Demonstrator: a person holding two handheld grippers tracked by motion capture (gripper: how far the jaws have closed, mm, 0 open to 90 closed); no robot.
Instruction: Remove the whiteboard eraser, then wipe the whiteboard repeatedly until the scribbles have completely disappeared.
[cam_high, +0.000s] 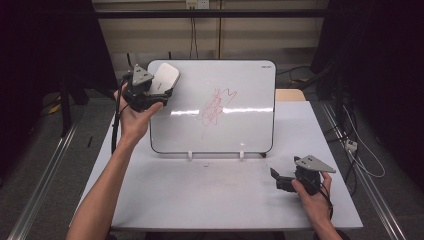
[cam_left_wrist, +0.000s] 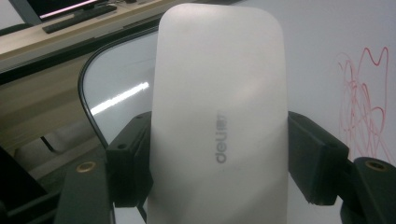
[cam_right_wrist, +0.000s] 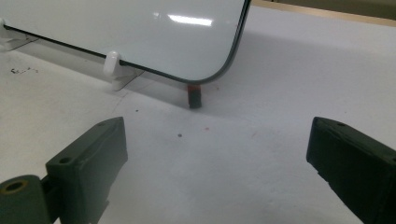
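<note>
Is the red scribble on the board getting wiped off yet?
Not yet. The left tongs are shut on the white eraser, held at the whiteboard's top left corner. The red scribble is all there, so wiping is left to do. The right tongs are open over the table.

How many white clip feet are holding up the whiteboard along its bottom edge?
2. One white foot sits under the whiteboard left of centre, the other right of centre. A dark, red-topped object behind the bottom right corner may be another support; unclear.
</note>
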